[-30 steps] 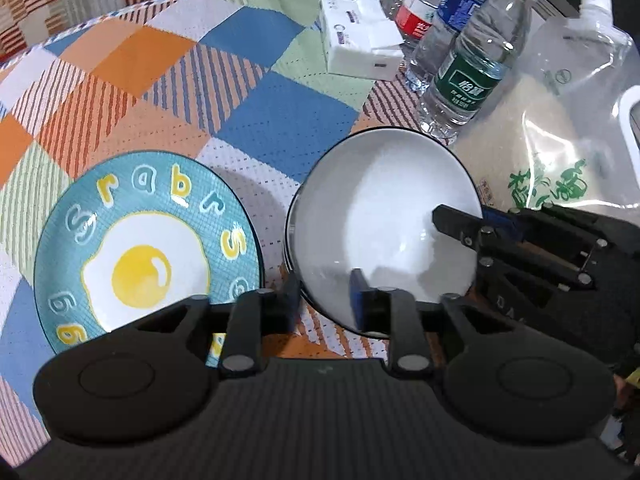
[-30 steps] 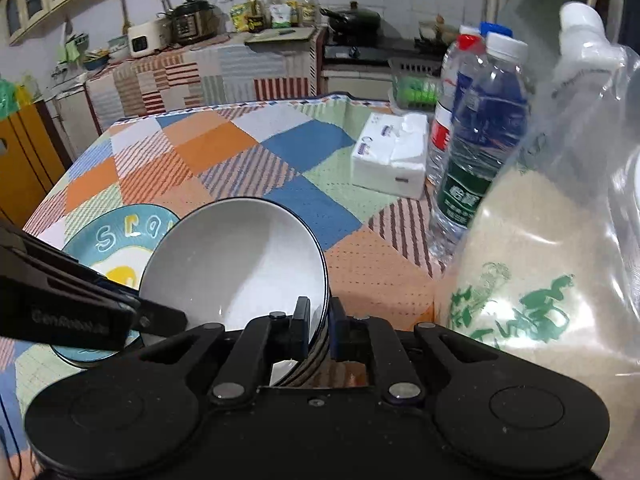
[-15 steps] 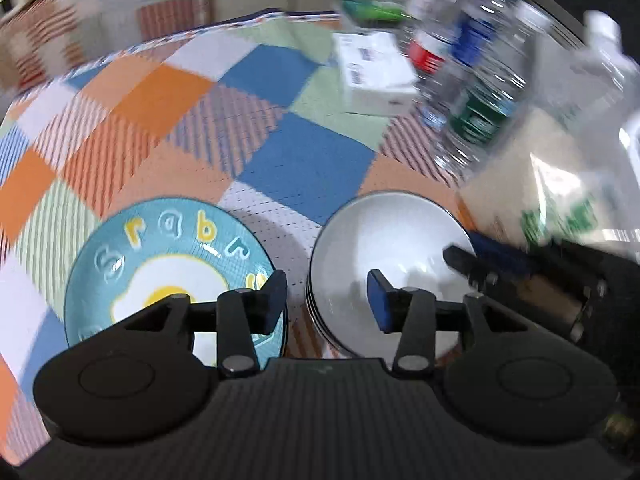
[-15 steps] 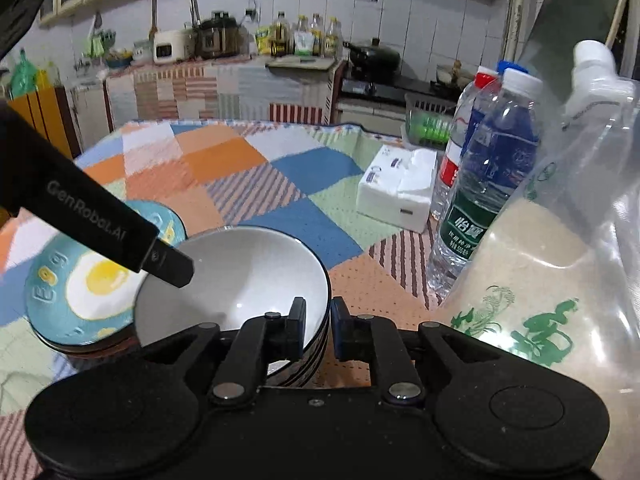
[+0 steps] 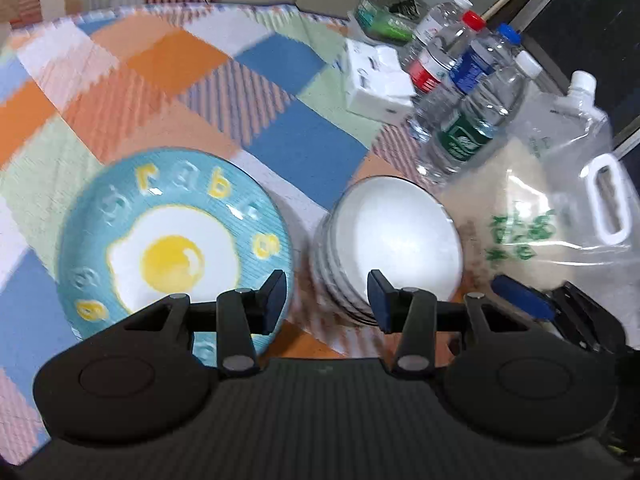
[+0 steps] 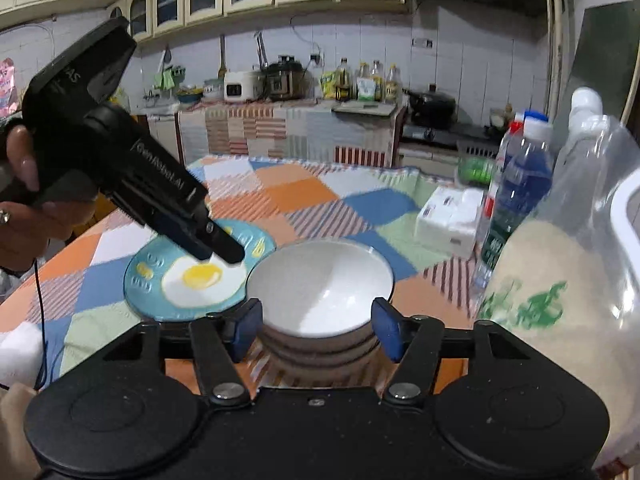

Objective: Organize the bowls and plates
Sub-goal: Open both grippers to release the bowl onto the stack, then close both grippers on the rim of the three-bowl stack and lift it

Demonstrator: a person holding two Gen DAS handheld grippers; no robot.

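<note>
The right gripper [image 6: 316,328], jaws just sprung apart and empty, hangs nearest the stacked bowls [image 6: 320,280] at 12 o'clock; egg plate [image 6: 192,276] at 10.

One egg plate [image 5: 172,240], stacked white bowls [image 5: 394,240], four bottles [image 5: 472,120], one tissue pack [image 5: 376,84]

Egg plate [image 5: 172,248] beside stacked bowls [image 5: 392,240] — apart

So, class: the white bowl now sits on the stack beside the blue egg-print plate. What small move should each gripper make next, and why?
Probably draw both back clear. The white bowl sits level on its stack, the right gripper has just been opening with nothing pressed, and the left gripper is open beside the blue egg-print plate. Nothing seems to need holding.
</note>
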